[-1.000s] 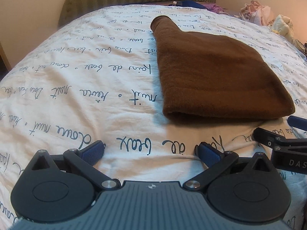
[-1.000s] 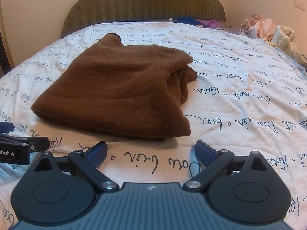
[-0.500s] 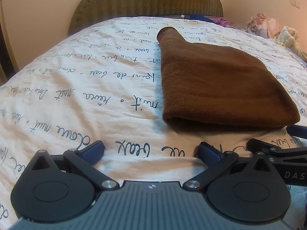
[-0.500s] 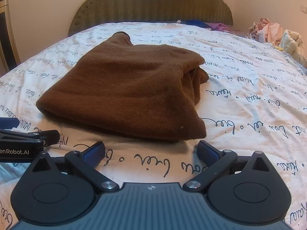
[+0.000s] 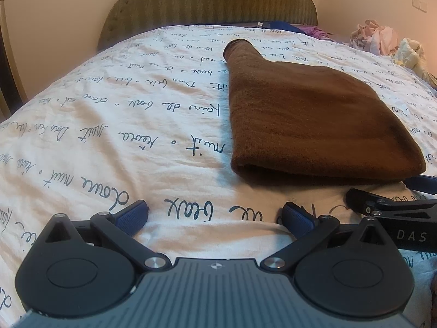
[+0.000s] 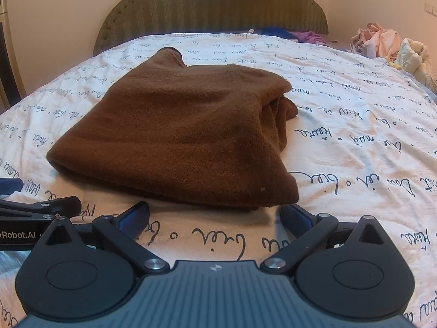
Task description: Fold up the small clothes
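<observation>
brown garment [image 6: 174,136]: 1, folded
grippers: 2, left gripper [image 5: 215,217], right gripper [image 6: 215,216]
blue fingertip pads per gripper: 2
bedspread [image 5: 109,136]: 1, script print
headboard [image 6: 210,8]: 1
heap of clothes [image 6: 393,46]: 1, items uncountable

Brown fleece garment [image 6: 174,142], folded into a thick, rough rectangle, lies flat on the bed. One narrow cuffed end [image 5: 237,47] sticks out toward the headboard. Layers bunch loosely along its right edge [image 6: 281,120].

Brown garment [image 6: 174,136]; white bedspread [image 5: 109,136], dark script print; olive headboard [image 6: 213,8].
</observation>
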Tool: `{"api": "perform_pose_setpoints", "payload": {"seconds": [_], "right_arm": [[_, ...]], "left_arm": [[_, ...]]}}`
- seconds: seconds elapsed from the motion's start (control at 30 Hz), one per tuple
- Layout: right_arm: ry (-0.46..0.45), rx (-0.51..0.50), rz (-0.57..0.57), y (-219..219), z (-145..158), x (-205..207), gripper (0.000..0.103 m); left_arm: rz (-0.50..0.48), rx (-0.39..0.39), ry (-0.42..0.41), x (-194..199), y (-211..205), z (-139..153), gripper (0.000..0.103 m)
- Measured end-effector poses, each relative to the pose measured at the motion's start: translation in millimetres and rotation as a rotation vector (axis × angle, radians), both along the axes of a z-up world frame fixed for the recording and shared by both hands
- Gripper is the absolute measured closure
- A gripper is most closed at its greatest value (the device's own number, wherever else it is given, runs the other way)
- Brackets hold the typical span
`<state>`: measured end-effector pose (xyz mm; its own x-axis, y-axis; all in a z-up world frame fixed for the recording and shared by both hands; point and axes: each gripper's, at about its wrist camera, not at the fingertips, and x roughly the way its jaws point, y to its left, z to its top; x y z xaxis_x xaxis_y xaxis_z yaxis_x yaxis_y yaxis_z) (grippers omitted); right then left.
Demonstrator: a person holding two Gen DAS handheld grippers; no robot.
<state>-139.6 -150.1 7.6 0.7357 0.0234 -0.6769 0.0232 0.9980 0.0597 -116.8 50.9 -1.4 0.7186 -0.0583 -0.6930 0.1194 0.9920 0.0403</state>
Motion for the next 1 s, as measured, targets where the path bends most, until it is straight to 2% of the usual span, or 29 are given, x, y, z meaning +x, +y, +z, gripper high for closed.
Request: {"api": "perform_pose_setpoints", "payload": {"seconds": [1.0], "right_arm": [[-0.006, -0.004, -0.002, 0.6, -0.4, -1.3, 0.0]], "left_arm": [[0.0, 0.0, 0.0, -0.4, -0.1, -0.1, 0.0]]}}
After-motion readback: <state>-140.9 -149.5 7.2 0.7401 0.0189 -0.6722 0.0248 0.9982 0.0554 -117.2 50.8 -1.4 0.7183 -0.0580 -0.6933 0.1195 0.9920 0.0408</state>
